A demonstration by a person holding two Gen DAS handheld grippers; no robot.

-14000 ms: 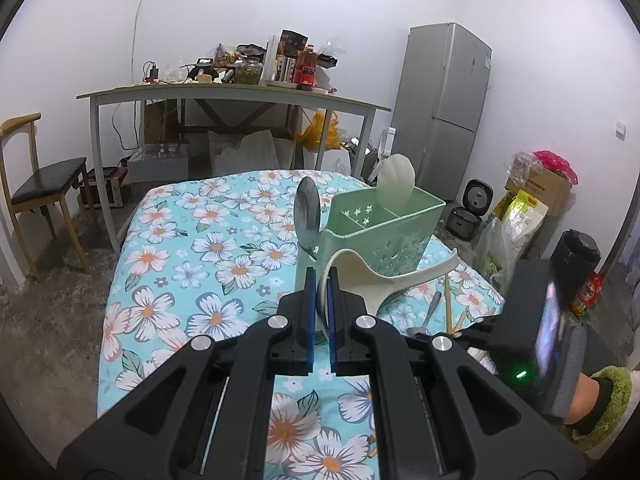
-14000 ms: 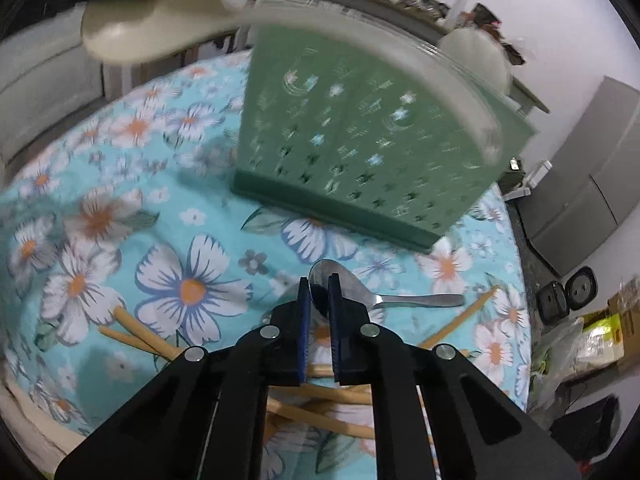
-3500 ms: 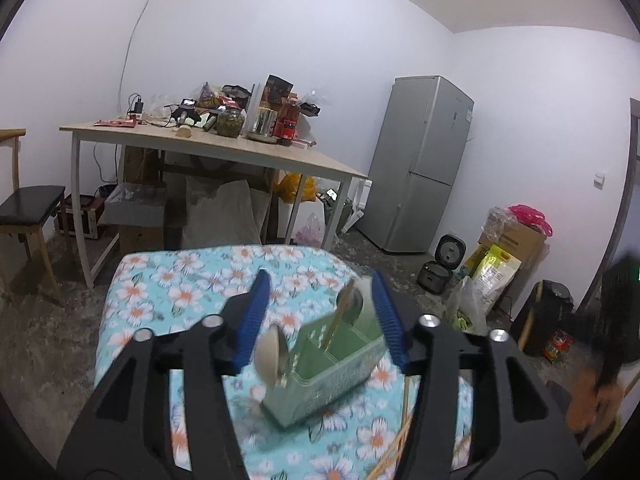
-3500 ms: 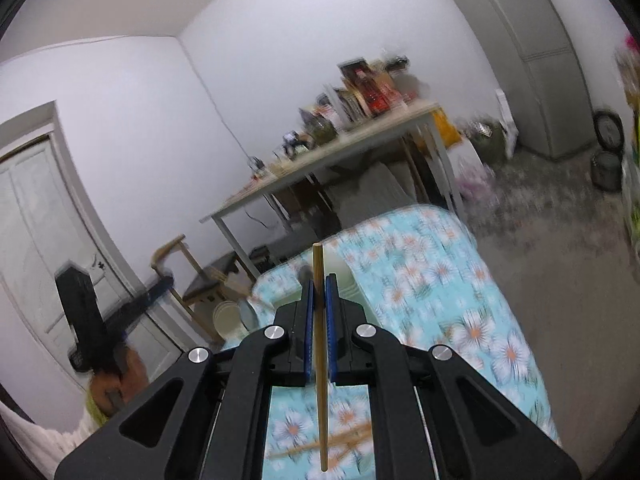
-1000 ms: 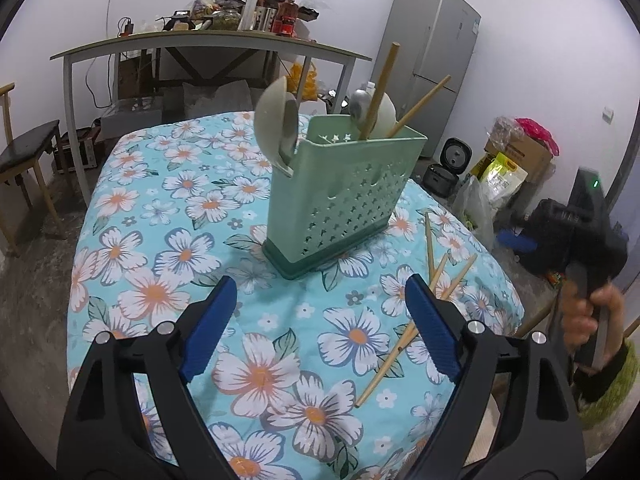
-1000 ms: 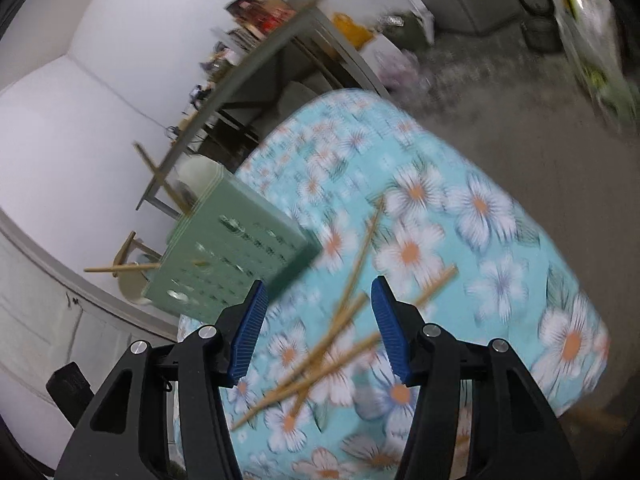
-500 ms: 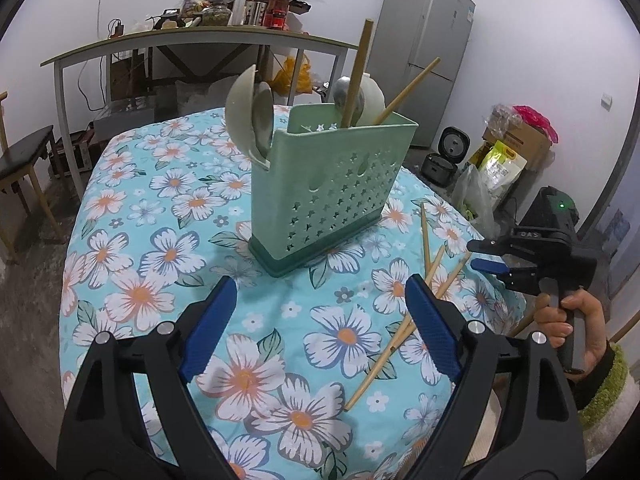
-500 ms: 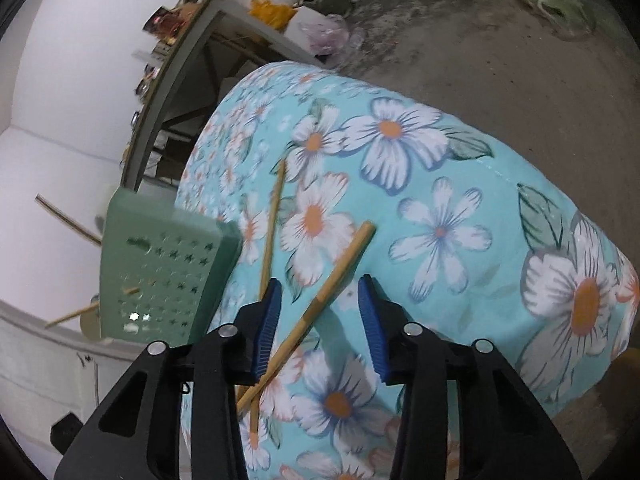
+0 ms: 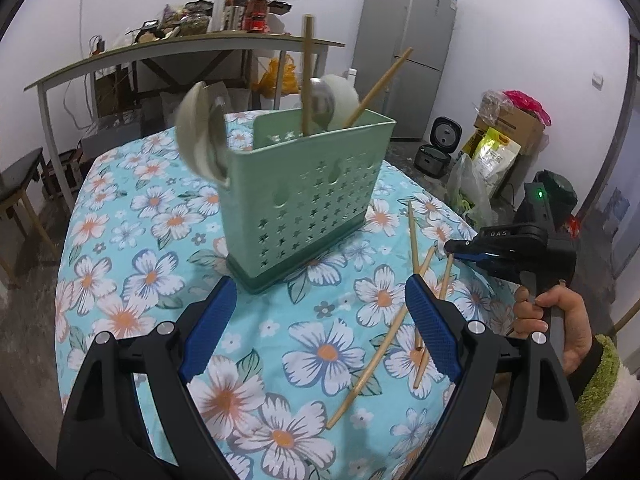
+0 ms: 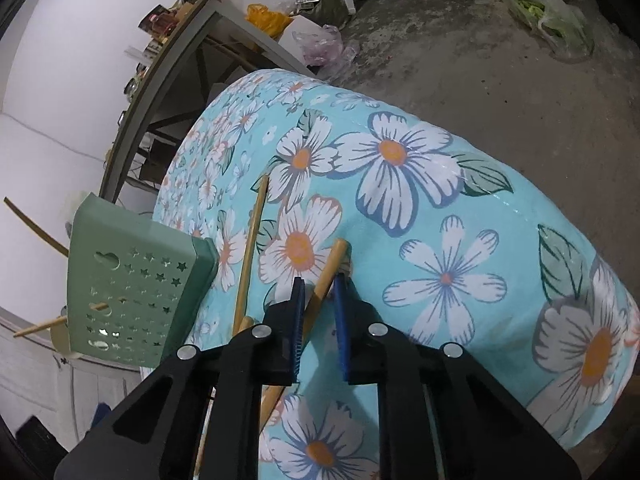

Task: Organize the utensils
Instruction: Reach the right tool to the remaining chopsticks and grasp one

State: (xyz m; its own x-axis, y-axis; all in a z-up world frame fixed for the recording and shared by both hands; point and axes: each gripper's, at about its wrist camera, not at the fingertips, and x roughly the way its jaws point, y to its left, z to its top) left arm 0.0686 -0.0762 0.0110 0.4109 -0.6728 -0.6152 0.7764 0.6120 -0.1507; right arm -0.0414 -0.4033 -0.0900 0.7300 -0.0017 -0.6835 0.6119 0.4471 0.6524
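A green perforated caddy (image 9: 312, 196) stands on the flowered tablecloth (image 9: 132, 240), with a beige paddle (image 9: 200, 144), a metal spoon (image 9: 322, 100) and two chopsticks (image 9: 307, 72) in it. Several loose chopsticks (image 9: 372, 356) lie to its right. My left gripper (image 9: 316, 320) hovers wide open in front of the caddy, with nothing between its jaws. My right gripper (image 10: 319, 304) is down at the table's right edge. Its jaws are closing around one loose chopstick (image 10: 334, 258), with a gap still showing beside it. In the left wrist view a hand holds the right gripper (image 9: 456, 250).
The tablecloth (image 10: 460, 208) drops off to a concrete floor just right of the right gripper. A second chopstick (image 10: 250, 248) lies between it and the caddy (image 10: 132, 292). Behind stand a cluttered wooden table (image 9: 180, 48), a fridge (image 9: 404, 48), a rice cooker (image 9: 444, 136) and bags (image 9: 504, 136).
My right gripper has dropped to the table edge and its jaws have narrowed around a chopstick. The left gripper has drifted a little closer to the caddy, still open.
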